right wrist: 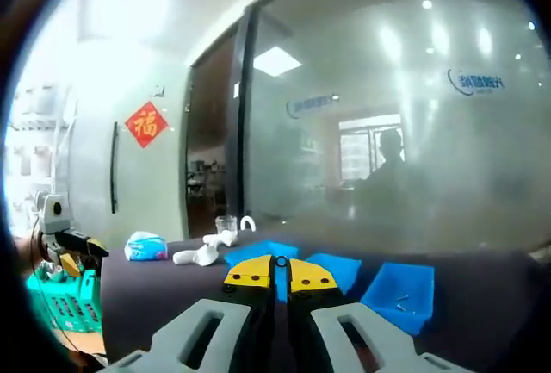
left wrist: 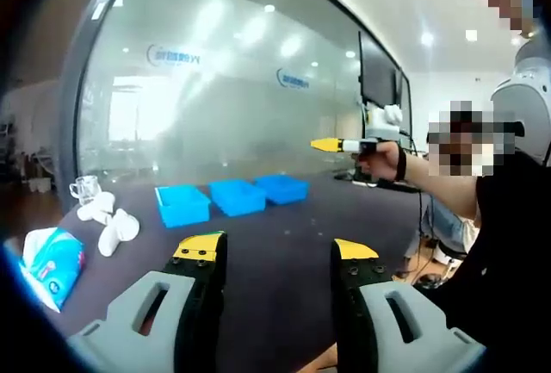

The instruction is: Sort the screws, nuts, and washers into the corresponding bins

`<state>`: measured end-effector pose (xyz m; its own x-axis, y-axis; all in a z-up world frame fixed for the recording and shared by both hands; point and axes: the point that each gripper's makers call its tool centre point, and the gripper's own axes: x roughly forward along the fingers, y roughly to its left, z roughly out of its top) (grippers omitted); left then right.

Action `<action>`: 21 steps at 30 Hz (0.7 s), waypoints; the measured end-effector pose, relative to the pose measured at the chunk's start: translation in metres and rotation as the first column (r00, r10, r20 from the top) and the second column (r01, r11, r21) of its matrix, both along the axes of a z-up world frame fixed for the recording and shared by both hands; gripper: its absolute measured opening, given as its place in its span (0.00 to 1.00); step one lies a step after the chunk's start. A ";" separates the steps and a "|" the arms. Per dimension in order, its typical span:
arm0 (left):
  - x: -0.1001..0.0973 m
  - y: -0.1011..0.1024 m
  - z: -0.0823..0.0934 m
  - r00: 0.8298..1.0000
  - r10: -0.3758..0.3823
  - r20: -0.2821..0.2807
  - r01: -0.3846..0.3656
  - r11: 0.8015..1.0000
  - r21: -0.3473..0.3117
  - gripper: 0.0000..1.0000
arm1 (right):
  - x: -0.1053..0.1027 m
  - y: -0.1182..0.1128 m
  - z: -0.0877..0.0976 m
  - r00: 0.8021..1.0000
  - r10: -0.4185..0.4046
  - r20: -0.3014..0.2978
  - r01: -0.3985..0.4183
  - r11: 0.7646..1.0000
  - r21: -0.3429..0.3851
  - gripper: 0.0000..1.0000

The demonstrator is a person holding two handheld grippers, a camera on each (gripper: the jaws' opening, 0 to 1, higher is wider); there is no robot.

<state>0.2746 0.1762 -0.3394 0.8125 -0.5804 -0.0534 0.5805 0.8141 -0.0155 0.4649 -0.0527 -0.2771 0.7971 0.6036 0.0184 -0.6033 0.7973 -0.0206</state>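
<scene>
A dark table (left wrist: 275, 244) stands before a frosted glass wall (left wrist: 232, 80) printed with blue logos. At the table's far corner sit a clear glass mug (left wrist: 83, 189), some white objects (left wrist: 110, 222) lying beside it, and a blue-and-white tissue pack (left wrist: 52, 263). In the right gripper view a red diamond-shaped paper sign (right wrist: 146, 124) hangs on the wall by a dark door (right wrist: 211, 140), and a green basket (right wrist: 60, 304) sits low beside the table.

Likely an office, frosted glass wall (left wrist: 232, 89), wall monitor (left wrist: 377, 71)
</scene>
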 end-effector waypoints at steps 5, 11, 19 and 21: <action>0.000 0.001 -0.001 1.000 0.004 -0.001 -0.004 1.000 0.007 0.47 | 0.025 0.014 0.000 1.000 -0.013 -0.004 0.013 1.000 -0.026 0.02; 0.000 0.005 0.003 1.000 0.019 0.004 -0.019 1.000 -0.001 0.47 | 0.054 0.023 0.000 0.999 -0.050 -0.002 0.049 0.997 -0.056 0.02; 0.001 0.011 0.010 0.999 0.044 0.020 -0.044 0.999 -0.012 0.47 | 0.093 0.042 -0.001 0.997 -0.074 -0.010 0.073 0.993 -0.095 0.02; 0.001 0.011 0.010 0.999 0.043 0.019 -0.043 0.999 -0.009 0.47 | 0.099 0.051 -0.003 0.997 -0.064 -0.035 0.061 0.994 -0.089 0.02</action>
<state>0.2752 0.1871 -0.3296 0.8376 -0.5453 -0.0324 0.5453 0.8382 -0.0118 0.5636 -0.0022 -0.2797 0.8325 0.5504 -0.0632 -0.5539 0.8296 -0.0705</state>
